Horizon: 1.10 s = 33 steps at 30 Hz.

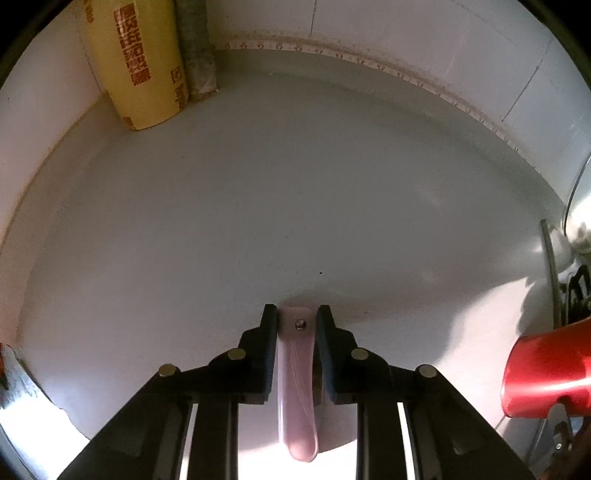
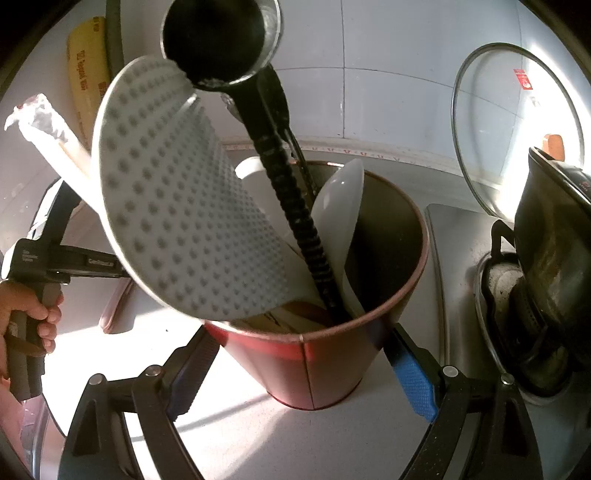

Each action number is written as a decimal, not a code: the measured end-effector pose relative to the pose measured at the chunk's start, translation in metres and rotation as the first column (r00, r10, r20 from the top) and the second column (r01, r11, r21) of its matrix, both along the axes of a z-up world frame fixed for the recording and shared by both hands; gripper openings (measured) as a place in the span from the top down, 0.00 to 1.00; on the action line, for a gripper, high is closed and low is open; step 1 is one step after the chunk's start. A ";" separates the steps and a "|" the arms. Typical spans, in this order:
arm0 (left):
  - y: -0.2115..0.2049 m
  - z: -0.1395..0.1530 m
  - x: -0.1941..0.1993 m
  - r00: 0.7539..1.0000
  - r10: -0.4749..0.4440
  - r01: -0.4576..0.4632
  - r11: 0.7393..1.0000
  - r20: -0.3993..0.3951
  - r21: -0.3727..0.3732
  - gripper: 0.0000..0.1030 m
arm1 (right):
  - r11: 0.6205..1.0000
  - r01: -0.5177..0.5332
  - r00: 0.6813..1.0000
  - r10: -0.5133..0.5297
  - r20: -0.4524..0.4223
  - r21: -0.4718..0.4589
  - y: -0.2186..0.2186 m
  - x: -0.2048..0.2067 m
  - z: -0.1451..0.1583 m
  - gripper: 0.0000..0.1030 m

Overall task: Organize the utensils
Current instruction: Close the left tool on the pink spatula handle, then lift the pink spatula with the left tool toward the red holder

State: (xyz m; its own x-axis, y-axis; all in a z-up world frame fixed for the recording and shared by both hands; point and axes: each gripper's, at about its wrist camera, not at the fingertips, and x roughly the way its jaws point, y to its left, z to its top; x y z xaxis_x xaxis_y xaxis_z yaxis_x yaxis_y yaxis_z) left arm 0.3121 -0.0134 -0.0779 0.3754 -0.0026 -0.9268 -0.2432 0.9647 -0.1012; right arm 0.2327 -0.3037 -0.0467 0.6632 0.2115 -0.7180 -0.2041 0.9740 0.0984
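The red holder [image 2: 325, 332] stands on the pale countertop [image 1: 277, 192] and serves as the landmark here. The right gripper [image 2: 314, 373] is clamped on it, its blue-padded fingers [image 2: 413, 376] pressing against the holder's opposite sides near the base. Inside the holder stand a grey dimpled rice paddle [image 2: 177, 206], a black ladle [image 2: 221, 40] whose ribbed handle runs down to the bottom, and a white spoon [image 2: 340, 206] leaning against the inner wall.

To the left of the holder, a hand [image 2: 26, 314] grips the handle of the left gripper [image 1: 297, 317]. That gripper is closed on a pink utensil handle [image 1: 298, 387] (a small rivet shows near its end), with the black fingers [image 1: 267, 354] set tight against both of its sides just above the countertop. In the left wrist view the holder appears at the right edge.

Farther left of the holder, a yellow roll box [image 1: 136, 62] leans in the corner against the tiled wall [image 1: 424, 33]. To the right of the holder sits a dark pot [image 2: 554, 236] on a stove, and a glass lid [image 2: 517, 122] leans against the wall behind it
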 end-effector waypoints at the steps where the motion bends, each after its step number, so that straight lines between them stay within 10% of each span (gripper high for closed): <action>1: 0.018 0.005 -0.013 1.000 0.003 -0.003 1.000 0.005 -0.009 0.79 | 1.000 -0.001 1.000 0.001 0.000 0.000 0.001 0.001 0.000 0.11; 15: 0.048 -0.004 -0.013 0.997 0.037 -0.031 0.997 0.075 -0.075 0.79 | 1.000 -0.002 1.000 0.002 -0.001 -0.001 0.000 0.002 0.001 0.11; 33: 0.044 0.062 -0.045 0.973 0.014 -0.008 1.000 0.229 -0.029 0.79 | 1.000 -0.002 1.000 0.002 -0.001 -0.001 -0.002 0.002 0.002 0.11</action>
State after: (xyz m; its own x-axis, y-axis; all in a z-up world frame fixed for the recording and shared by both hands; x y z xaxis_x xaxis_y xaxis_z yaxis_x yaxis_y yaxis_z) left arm 0.2666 0.0301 -0.0156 0.5783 -0.0215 -0.8156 -0.2211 0.9581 -0.1821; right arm 0.2342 -0.3054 -0.0449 0.6620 0.2124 -0.7188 -0.2059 0.9736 0.0981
